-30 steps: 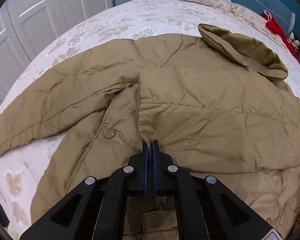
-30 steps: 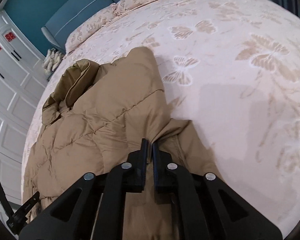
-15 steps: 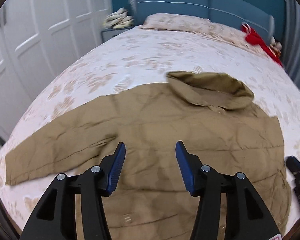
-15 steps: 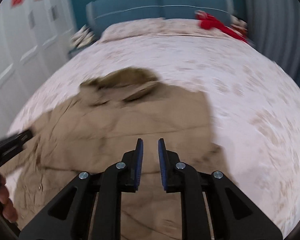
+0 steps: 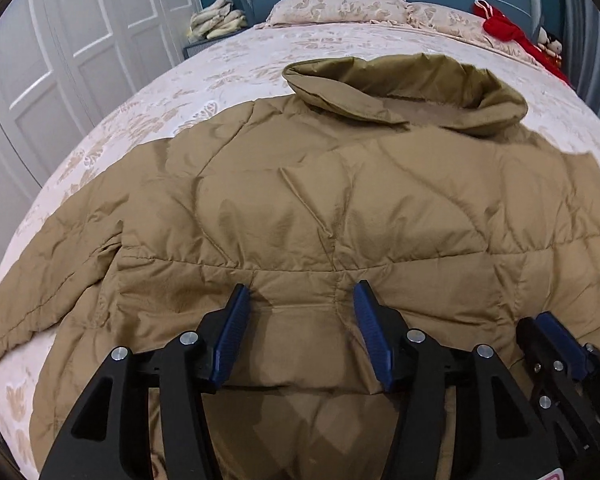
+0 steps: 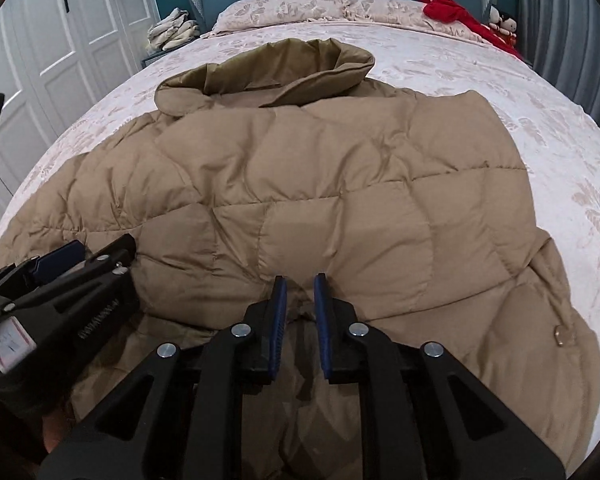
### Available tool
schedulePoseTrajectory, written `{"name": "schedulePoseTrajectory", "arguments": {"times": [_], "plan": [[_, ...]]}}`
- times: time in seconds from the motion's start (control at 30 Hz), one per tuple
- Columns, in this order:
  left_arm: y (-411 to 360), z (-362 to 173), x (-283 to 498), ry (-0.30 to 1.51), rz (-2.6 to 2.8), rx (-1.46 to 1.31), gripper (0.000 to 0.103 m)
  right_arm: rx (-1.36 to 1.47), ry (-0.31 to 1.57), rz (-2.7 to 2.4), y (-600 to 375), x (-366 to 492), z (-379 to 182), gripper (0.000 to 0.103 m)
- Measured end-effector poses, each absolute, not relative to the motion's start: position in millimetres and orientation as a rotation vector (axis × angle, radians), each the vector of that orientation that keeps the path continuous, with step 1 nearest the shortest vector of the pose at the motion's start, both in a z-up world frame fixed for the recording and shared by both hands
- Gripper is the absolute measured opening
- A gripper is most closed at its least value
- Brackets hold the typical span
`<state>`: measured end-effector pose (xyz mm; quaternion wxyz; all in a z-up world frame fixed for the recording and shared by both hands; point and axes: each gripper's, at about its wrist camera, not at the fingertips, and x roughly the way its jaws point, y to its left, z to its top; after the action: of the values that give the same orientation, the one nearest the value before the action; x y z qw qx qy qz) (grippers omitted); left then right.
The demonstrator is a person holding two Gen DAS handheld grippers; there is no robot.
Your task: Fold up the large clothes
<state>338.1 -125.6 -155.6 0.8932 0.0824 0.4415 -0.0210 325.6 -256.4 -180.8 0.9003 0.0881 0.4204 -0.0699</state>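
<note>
A tan quilted jacket (image 5: 340, 200) lies spread on the bed, hood (image 5: 412, 88) toward the headboard, its left sleeve (image 5: 48, 280) stretched out to the side. My left gripper (image 5: 300, 292) hovers over the jacket's lower middle, its jaws opening and nothing pinched between them. In the right wrist view the jacket (image 6: 320, 184) has a straight right edge. Just above its lower part my right gripper (image 6: 300, 280) shows a narrow gap, its jaws closing, the pads not pressing cloth. Each gripper shows in the other's view: the right gripper (image 5: 548, 328) and the left gripper (image 6: 104, 246).
The bed (image 5: 180, 100) has a pale butterfly-patterned cover, pillows (image 5: 340, 6) and a blue headboard. A red garment (image 5: 508, 28) lies at the far right corner. White wardrobe doors (image 5: 80, 40) stand left, beside a nightstand with a pale folded pile (image 5: 218, 22).
Both grippers were shut on jacket folds, then let go and drew back toward the hem. The left jaws opened wide, the right only slightly. Both views rolled to face the headboard.
</note>
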Motion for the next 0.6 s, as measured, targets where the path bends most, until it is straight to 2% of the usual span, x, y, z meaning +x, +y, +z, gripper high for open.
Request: {"name": "schedulePoseTrajectory", "arguments": {"times": [0.6], "plan": [[-128, -168, 331, 0.828, -0.021, 0.175, 0.056, 0.134, 0.805, -0.169, -249, 323, -191, 0.013]]}}
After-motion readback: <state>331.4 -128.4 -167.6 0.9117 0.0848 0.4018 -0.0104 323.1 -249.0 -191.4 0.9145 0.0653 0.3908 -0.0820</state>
